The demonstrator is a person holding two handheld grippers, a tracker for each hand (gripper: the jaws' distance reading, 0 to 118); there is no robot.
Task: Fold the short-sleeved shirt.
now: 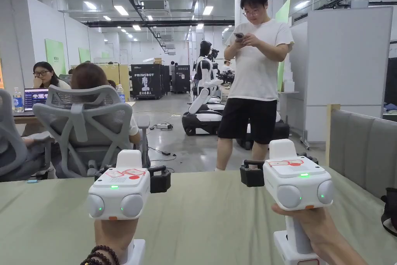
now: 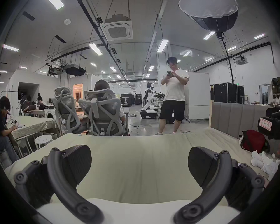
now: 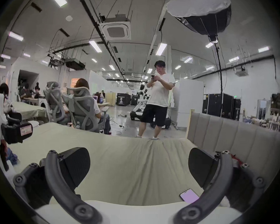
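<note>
Fingers (image 2: 78,164) spread wide and gripping nothing, the left gripper (image 2: 140,166) and right gripper (image 3: 139,167) hover side by side, well apart, over the pale green bed (image 1: 209,215), each held in one of the person's hands. A phone (image 3: 189,196) lies on the bed by the right gripper; beyond the far edge a bystander (image 1: 254,75) stands. Where the short-sleeved shirt lies cannot be told.

We count two grippers, left (image 1: 160,181) and right (image 1: 251,176), two office chairs (image 2: 102,112), one phone (image 3: 189,195).
</note>
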